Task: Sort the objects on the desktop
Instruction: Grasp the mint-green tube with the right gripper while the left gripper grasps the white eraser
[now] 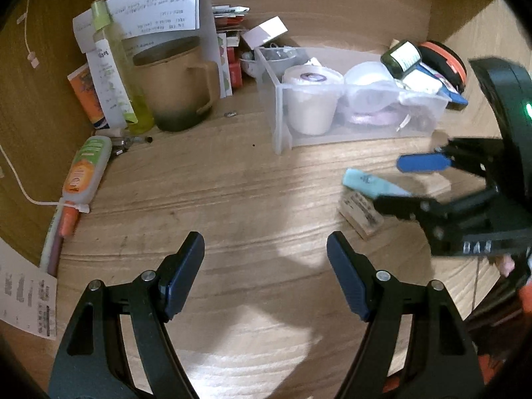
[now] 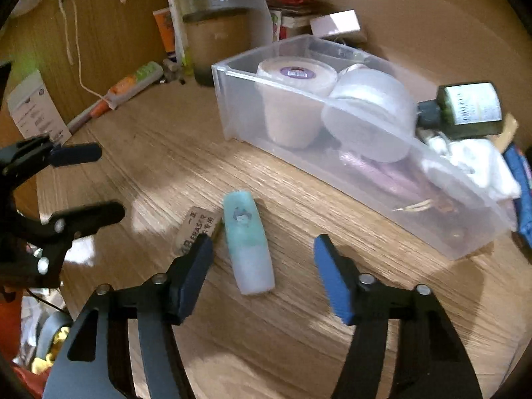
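Left wrist view: left gripper is held wide open and empty over bare desk.

Right wrist view: right gripper fingers straddle teal correction tape without contact beside eraser; should be centred before closing, clear bin nearby.

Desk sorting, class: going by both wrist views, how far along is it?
Done: the clear plastic bin already holds a white tub and other items. In hand: nothing yet; the right gripper stands open around the small teal tube, pads not touching; the left gripper is open over bare wood. Left: the tube, the cardboard-sleeved eraser, the orange-and-green tube.
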Tool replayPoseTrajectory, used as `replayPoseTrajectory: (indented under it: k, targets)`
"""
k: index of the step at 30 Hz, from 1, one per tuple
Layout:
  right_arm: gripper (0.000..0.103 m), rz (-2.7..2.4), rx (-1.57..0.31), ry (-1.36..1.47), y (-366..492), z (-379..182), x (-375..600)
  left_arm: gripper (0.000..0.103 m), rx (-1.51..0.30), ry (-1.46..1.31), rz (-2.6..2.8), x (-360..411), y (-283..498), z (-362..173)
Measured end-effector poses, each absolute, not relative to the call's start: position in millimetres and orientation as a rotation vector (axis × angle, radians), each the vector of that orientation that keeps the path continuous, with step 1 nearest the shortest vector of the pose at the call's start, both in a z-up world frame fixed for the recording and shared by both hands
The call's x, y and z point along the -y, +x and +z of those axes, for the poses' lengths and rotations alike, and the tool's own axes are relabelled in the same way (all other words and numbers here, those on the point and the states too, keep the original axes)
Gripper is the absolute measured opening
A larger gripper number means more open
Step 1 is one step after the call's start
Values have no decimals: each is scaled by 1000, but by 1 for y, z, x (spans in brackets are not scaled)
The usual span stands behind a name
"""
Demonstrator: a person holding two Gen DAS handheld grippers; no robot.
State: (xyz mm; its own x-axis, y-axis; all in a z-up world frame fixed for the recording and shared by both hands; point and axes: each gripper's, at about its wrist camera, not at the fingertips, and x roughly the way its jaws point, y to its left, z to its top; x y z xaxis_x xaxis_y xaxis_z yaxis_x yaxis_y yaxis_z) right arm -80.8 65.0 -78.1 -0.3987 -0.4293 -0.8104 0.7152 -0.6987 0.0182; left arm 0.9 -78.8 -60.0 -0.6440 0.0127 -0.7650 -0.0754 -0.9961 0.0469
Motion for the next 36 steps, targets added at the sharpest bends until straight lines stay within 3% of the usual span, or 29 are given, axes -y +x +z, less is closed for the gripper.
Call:
replayPoseTrajectory:
  k: [8, 18, 22, 32, 33, 34, 36]
  targets:
    - [38, -2084, -435, 1110, -84, -78, -53, 78, -169, -1301, 2717, 68, -1, -65]
    - [38, -2068, -451, 1126, -84, -83, -53, 78, -191, -1321, 2653, 48, -20, -73]
    - [23, -2048, -424, 1131, -86, -82, -50, 78, -188, -1332, 2632, 42, -27, -75]
    - [23, -2112, -263, 1139, -89, -77, -100, 78, -257, -1358, 2589, 19, -41, -80]
    - [23, -2118, -253, 1137, -89, -76, -103, 69, -246, -1348, 2614, 19, -44, -79]
    - [23, -2120, -246, 1136, -89, -75, -106, 51, -241, -1343, 2627, 20, -46, -79]
    - [23, -2129, -234, 1128, -89, -75, -110, 45, -219, -1336, 2638, 21, -47, -79]
